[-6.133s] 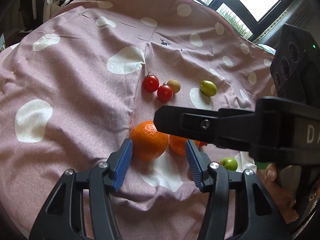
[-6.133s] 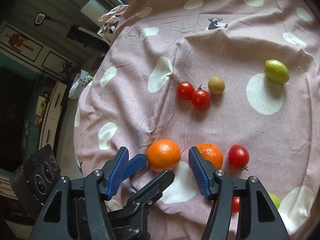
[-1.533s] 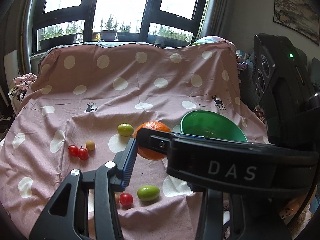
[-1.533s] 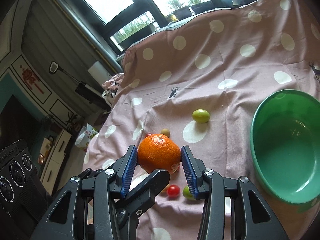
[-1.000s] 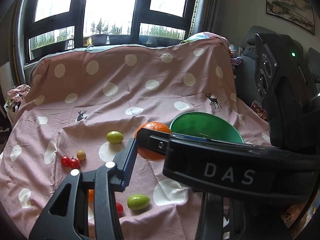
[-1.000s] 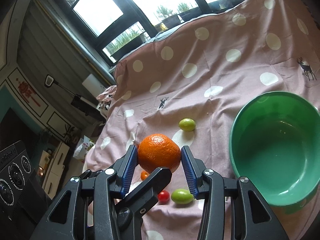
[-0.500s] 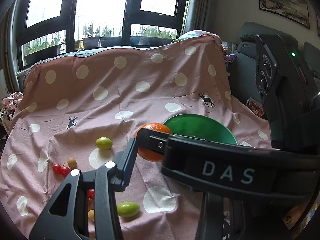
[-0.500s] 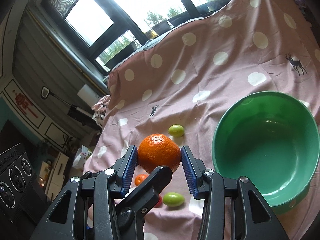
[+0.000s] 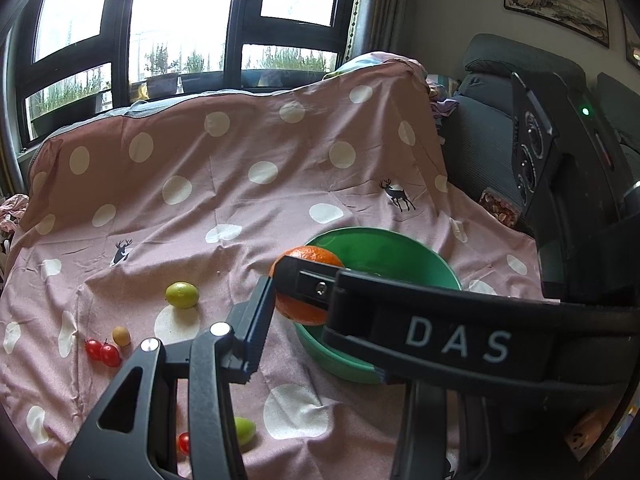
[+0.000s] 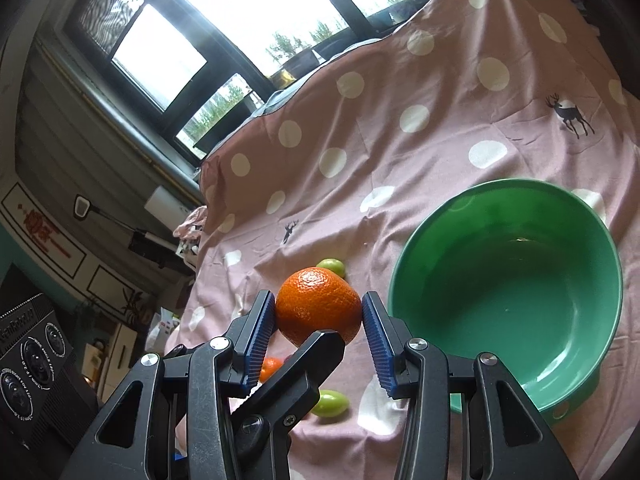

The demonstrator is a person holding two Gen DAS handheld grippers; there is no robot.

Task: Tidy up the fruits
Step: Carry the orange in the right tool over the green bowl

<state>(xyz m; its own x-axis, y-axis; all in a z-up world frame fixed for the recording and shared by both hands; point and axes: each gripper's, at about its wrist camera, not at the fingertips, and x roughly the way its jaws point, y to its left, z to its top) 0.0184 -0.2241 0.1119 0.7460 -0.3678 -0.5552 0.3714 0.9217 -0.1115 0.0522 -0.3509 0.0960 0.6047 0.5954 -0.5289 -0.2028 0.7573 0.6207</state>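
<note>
Closed about halfway with the right claw (image 10: 319, 314) onto the orange (image 10: 318, 304), pressing the two blue ribbed pads (image 10: 260, 332) against its widest part from both sides, up in the air and not touching the cloth (image 10: 400, 152). Probably fairly heavy for such a grip, with firm but slightly yielding peel; dimpled, so not very slippery, yet round, so likely to roll out if taken above or below the middle. Better to squeeze only enough to hold, because more could bruise the fruit. Held low and pointing forward and a little down, just left of the green bowl (image 10: 404, 264) and not yet over it. Crossed underneath by one finger of the left claw (image 9: 324, 332); impossible to say how far open that one is, since the right claw hides its other finger, though nothing is seen in it. Lower on the cloth, a green fruit (image 10: 330, 402) and part of a second orange (image 10: 270, 368). Just behind the held orange, another green fruit (image 10: 332, 267). Further to the left, in the left camera, two small tomatoes (image 9: 102, 352) touching each other. Nothing visible inside the bowl. Far behind, the window (image 10: 160, 60).
</note>
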